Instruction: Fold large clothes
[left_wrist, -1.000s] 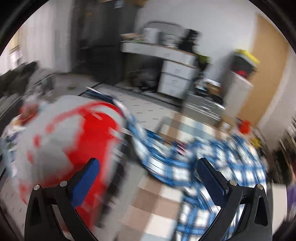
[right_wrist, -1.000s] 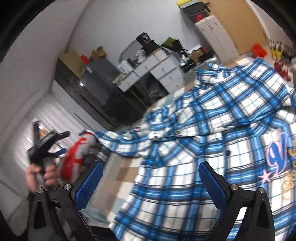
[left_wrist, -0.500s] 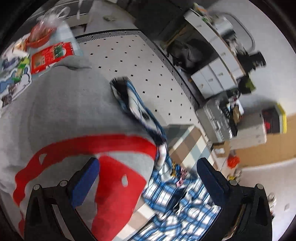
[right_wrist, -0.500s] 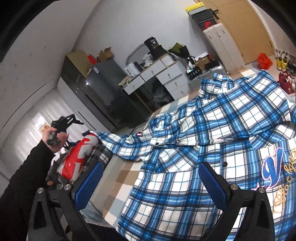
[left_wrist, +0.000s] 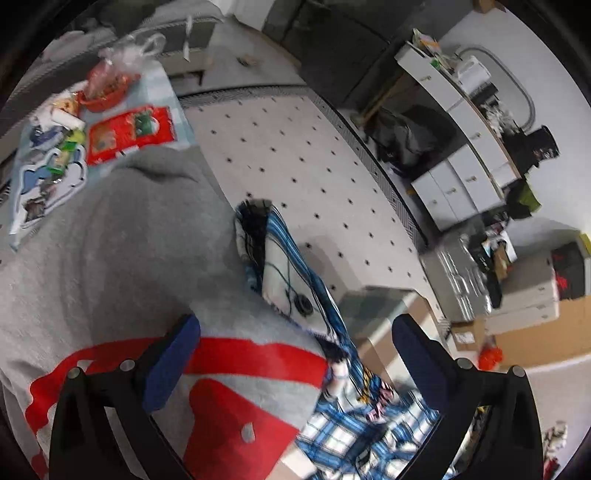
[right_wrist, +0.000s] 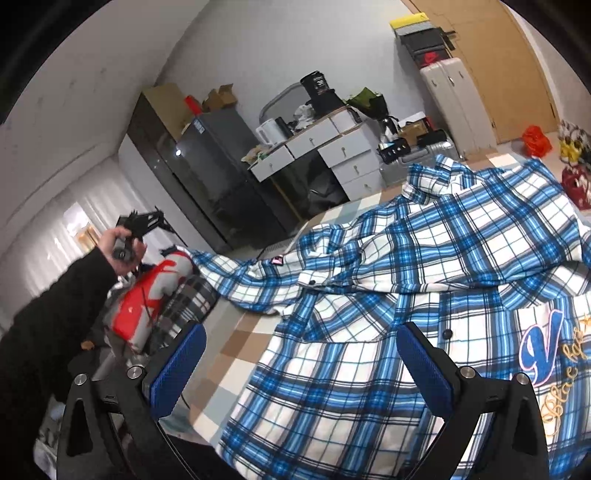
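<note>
1. The blue plaid shirt (right_wrist: 424, 295) lies spread out flat on the checkered bed cover (right_wrist: 236, 343)
2. The right gripper (right_wrist: 301, 373) hangs over the shirt's near part, fingers wide apart, holding nothing
3. The left gripper (left_wrist: 295, 358) is up in the air beside the shirt's sleeve (left_wrist: 284, 273), above a gray and red sweatshirt (left_wrist: 122, 258), fingers wide apart and empty

A white desk (right_wrist: 317, 147) with drawers stands at 12 o'clock in the right view, a kettle (right_wrist: 269, 132) on it, a dark fridge (right_wrist: 218, 162) at its 9 o'clock, a suitcase (right_wrist: 456, 107) at 2 o'clock, and a red bag (right_wrist: 536, 141) on the floor at 3 o'clock.
</note>
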